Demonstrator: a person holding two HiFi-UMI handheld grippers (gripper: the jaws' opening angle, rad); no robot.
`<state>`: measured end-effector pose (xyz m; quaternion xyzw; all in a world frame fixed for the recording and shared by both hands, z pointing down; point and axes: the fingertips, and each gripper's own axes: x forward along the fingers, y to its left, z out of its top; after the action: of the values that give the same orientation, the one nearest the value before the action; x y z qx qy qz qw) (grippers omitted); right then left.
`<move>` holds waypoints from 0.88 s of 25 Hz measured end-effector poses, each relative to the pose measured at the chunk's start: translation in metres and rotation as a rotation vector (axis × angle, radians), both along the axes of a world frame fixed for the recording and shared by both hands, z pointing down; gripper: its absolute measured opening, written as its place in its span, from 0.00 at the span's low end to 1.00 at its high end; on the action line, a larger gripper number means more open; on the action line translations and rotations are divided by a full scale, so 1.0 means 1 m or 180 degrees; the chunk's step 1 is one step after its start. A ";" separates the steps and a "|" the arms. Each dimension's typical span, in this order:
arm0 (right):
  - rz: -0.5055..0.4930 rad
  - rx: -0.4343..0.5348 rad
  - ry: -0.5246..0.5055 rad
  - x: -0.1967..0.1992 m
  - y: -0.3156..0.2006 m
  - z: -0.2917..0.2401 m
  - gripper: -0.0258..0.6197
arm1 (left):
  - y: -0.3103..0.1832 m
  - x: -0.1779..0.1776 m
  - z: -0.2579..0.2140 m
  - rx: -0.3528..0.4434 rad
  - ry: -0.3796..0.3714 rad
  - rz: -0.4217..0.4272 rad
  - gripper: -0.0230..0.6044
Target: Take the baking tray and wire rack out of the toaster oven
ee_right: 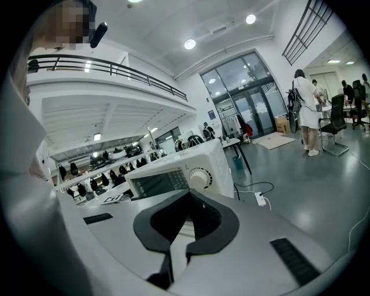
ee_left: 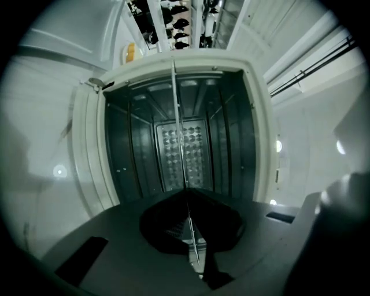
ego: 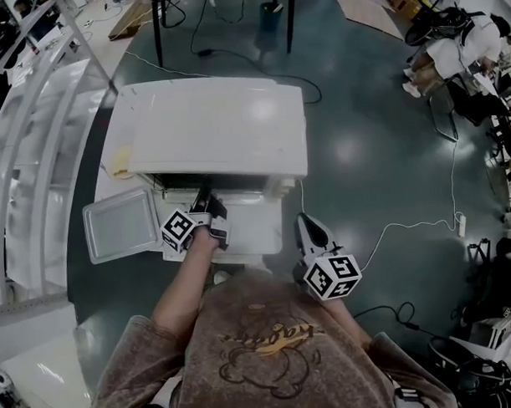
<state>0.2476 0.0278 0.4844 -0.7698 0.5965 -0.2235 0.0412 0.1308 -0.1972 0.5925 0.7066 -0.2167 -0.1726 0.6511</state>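
Observation:
The white toaster oven (ego: 211, 125) stands on a small table with its door (ego: 252, 228) folded down toward me. The baking tray (ego: 121, 225) lies on the table, left of the door. My left gripper (ego: 203, 198) reaches into the oven mouth. In the left gripper view it is rolled on its side, and the wire rack (ee_left: 178, 121) shows edge-on as a thin line through the dark cavity (ee_left: 133, 150). My left gripper (ee_left: 187, 191) is shut on the rack's front edge. My right gripper (ego: 306, 224) hangs right of the door, shut and holding nothing (ee_right: 188, 193), facing the oven's knob (ee_right: 199, 179).
White shelving (ego: 28, 165) runs along the left. A cable leads from the oven across the floor to a power strip (ego: 460, 225). Chairs and bags (ego: 450, 33) crowd the right side. A black-legged table (ego: 224, 24) stands behind the oven.

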 end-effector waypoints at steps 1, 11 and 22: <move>-0.0022 0.0005 0.0000 0.000 -0.001 0.000 0.04 | 0.004 -0.003 -0.001 -0.0006 0.0013 -0.0004 0.04; -0.0291 0.0008 0.0027 -0.007 -0.004 0.002 0.04 | 0.049 -0.037 -0.006 -0.0079 0.0182 -0.0070 0.04; -0.0512 0.0037 0.0071 -0.018 -0.016 0.003 0.04 | 0.095 -0.076 -0.009 -0.0199 0.0257 -0.0140 0.04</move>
<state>0.2291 0.0123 0.4872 -0.7216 0.6581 -0.2141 0.0209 0.0547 -0.1026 0.5840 0.6735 -0.2111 -0.2084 0.6771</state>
